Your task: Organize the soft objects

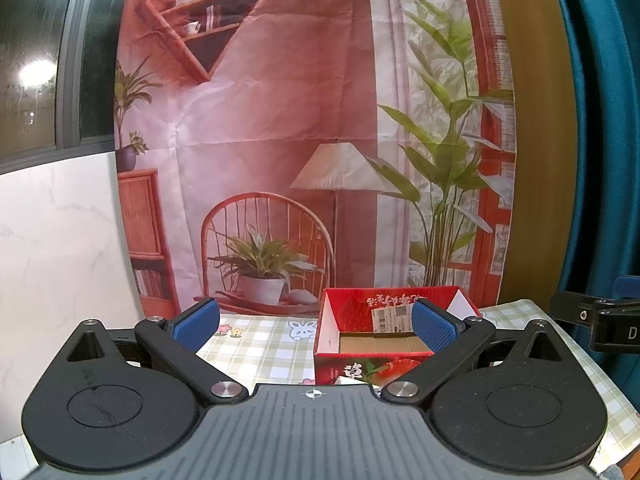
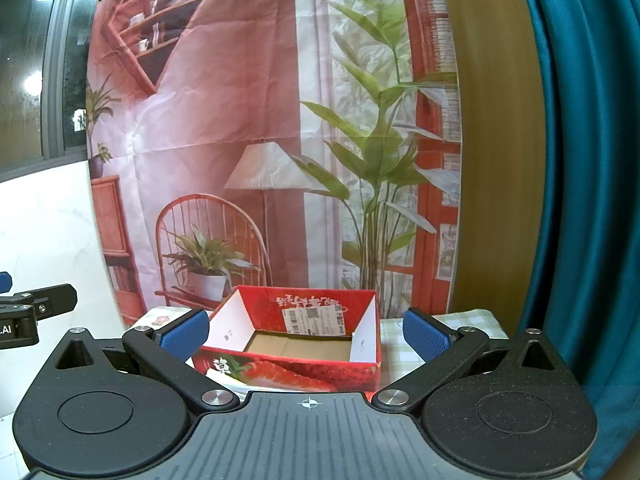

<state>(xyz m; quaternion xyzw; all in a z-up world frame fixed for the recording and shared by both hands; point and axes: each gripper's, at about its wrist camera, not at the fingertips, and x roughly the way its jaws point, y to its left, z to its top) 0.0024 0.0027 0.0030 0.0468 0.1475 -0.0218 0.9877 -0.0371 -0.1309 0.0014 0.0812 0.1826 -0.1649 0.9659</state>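
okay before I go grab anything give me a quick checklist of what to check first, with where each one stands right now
1. Left gripper open, nothing held: ok.
2. Right gripper open, nothing held: ok.
3. Red strawberry-print cardboard box open-topped, nothing visible inside: ok.
4. Box resting on the green checked tablecloth: ok.
5. Soft objects to organize in sight: not ok, neither view shows any.
6. Grippers clear of each other: ok, held apart side by side.

one red box, one checked tablecloth, one printed backdrop, two tools
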